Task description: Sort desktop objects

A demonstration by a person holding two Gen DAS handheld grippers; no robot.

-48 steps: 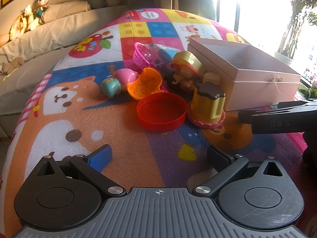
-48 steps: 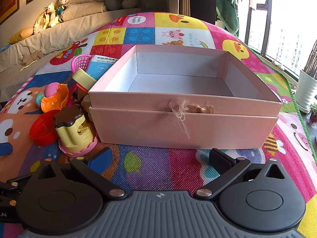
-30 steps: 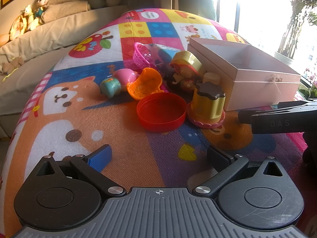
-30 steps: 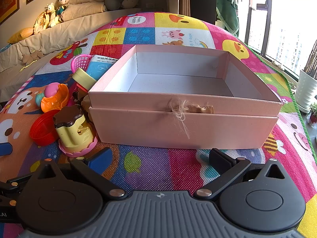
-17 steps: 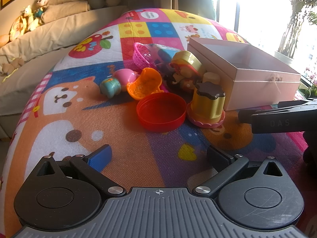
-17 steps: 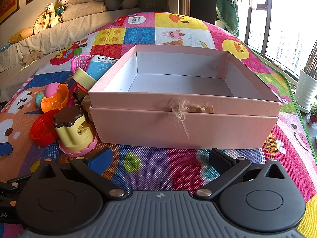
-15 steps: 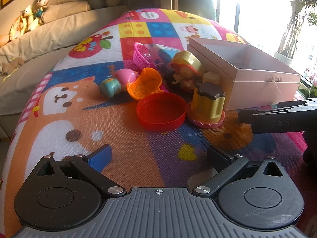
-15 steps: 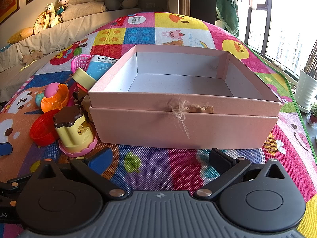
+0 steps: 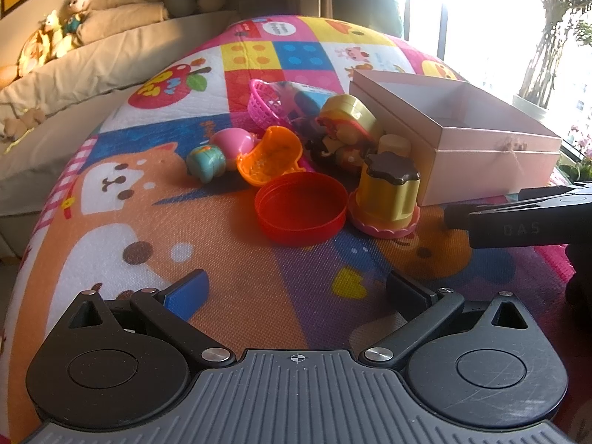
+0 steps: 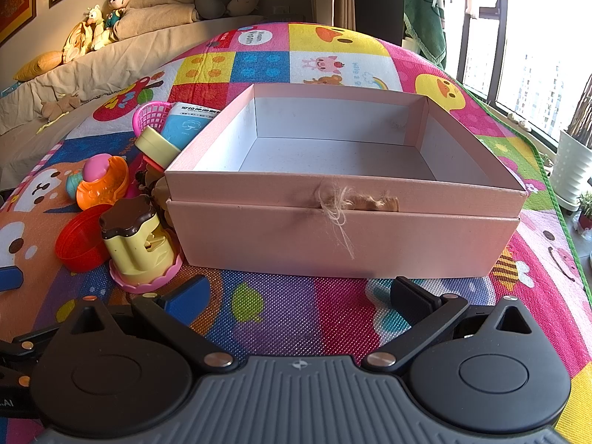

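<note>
Black left gripper (image 9: 296,290) and right gripper (image 10: 298,294): ribbed grey base, silver screws, blue-padded left finger.

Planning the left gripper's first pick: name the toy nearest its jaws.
The red round lid, lying open side up; the orange scoop and yellow stamper sit farther off.

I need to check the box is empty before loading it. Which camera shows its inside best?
The right wrist view: the pink box sits straight ahead and its bare white floor shows fully. The left wrist view catches the box obliquely at right, showing mostly its outer walls and little of the floor.
</note>
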